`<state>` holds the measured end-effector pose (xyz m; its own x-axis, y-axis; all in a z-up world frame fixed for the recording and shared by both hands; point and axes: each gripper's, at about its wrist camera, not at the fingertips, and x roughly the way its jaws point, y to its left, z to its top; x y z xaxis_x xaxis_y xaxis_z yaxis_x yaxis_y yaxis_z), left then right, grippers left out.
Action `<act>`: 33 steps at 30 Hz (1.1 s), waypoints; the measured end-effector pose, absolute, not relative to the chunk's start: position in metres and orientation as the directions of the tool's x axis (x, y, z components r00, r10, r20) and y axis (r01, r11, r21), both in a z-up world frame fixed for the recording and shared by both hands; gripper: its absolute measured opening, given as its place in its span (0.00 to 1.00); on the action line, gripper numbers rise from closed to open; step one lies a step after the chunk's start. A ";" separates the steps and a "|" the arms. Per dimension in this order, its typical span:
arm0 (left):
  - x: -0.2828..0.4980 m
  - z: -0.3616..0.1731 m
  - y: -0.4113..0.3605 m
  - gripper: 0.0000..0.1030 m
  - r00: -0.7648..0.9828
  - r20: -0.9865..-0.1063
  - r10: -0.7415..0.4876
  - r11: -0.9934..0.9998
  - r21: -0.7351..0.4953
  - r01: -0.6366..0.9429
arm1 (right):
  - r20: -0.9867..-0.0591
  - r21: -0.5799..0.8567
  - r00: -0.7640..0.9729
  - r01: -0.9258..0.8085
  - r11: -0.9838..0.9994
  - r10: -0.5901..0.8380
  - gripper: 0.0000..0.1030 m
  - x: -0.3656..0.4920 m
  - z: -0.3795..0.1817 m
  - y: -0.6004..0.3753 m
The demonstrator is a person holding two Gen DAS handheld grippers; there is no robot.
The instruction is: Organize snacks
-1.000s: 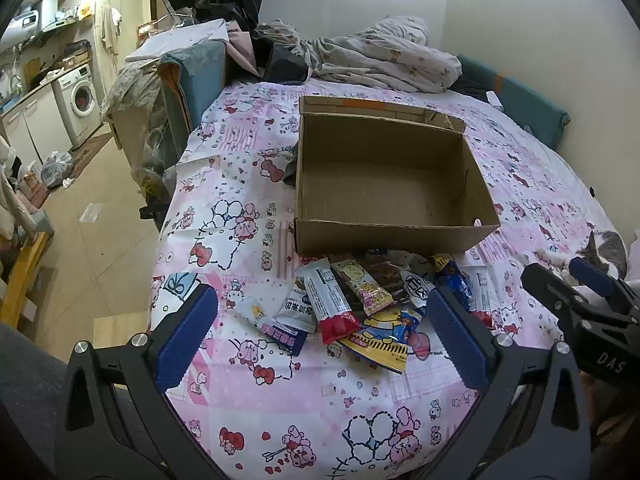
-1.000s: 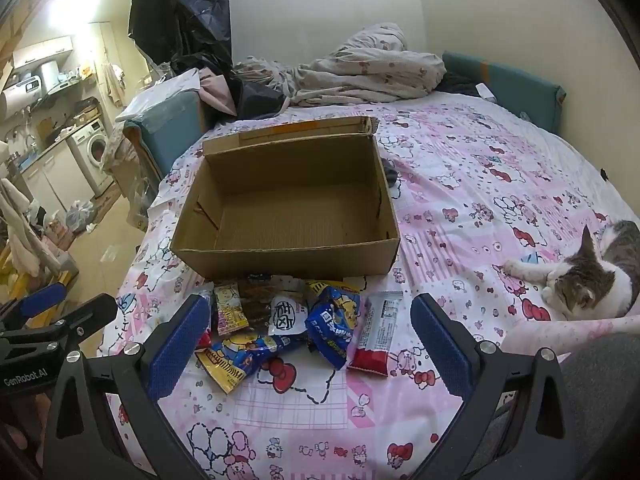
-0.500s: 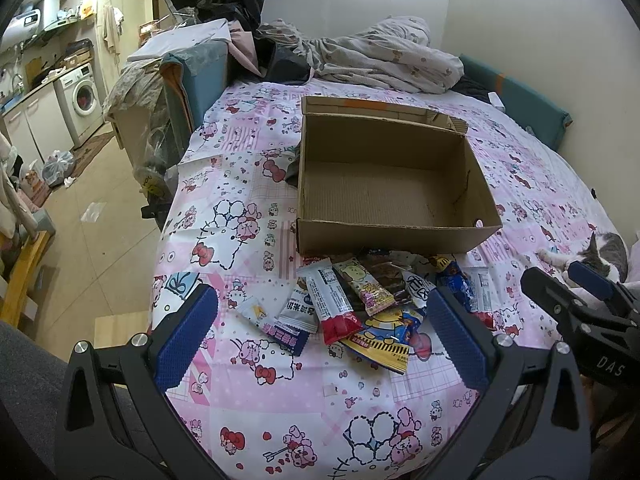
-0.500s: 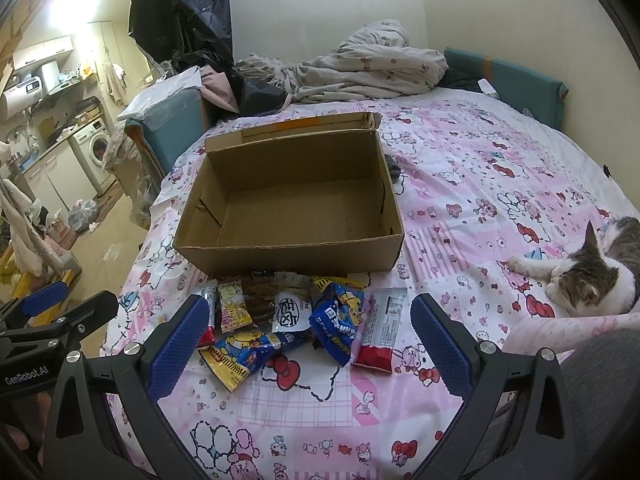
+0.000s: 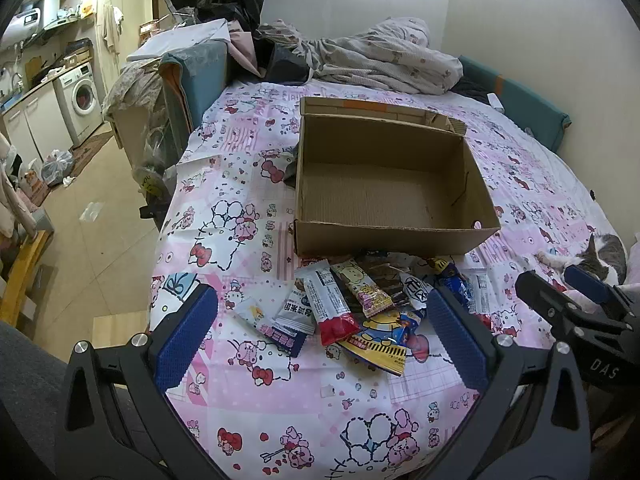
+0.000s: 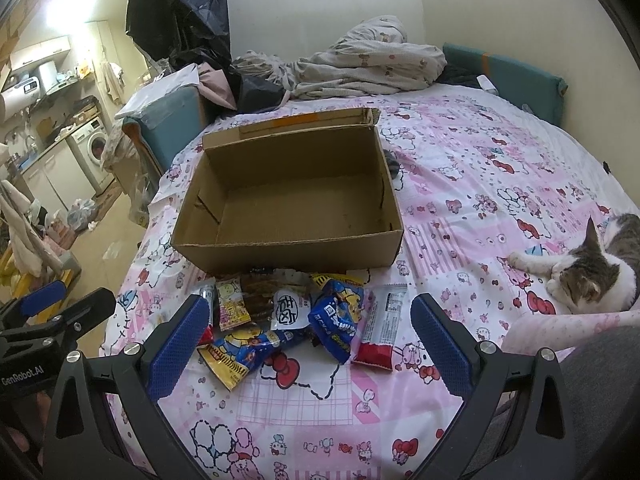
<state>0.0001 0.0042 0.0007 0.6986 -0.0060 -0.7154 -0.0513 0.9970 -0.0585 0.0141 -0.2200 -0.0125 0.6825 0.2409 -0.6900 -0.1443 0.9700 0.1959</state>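
Snack packets (image 5: 352,308) lie in one loose, overlapping heap on the bed (image 5: 280,396), lower centre of both frames, just in front of the cardboard box (image 5: 384,240). Count: roughly ten packets, overlap preventing an exact figure; two are red-ended bars (image 6: 378,330), one a crumpled blue bag (image 6: 334,326), one a yellow-and-blue pack (image 5: 380,346).

The box stands open and holds nothing visible. Judgement: sorting has not begun; every packet remains to be placed.

Left tongs (image 5: 320,344) are spread wide and carry nothing, above the heap's near edge. Right tongs (image 6: 306,344) are likewise spread and unloaded.

One cat (image 6: 600,270) lies at right of the frame, well apart from the heap. One rumpled blanket (image 6: 360,68) sits beyond the box.
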 end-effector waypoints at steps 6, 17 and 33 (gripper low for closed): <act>0.000 0.001 0.004 1.00 0.700 -0.714 -0.002 0.997 -0.055 -0.053 | -0.693 0.195 0.680 -0.143 0.970 0.239 1.00 0.015 -0.012 -0.219; 0.000 -0.001 0.005 1.00 0.699 -0.715 0.003 0.997 -0.053 -0.058 | -0.692 0.196 0.681 -0.142 0.970 0.239 1.00 0.015 -0.013 -0.219; 0.001 -0.001 0.006 1.00 0.697 -0.717 0.002 0.997 -0.056 -0.061 | -0.692 0.200 0.680 -0.140 0.970 0.241 1.00 0.015 -0.013 -0.218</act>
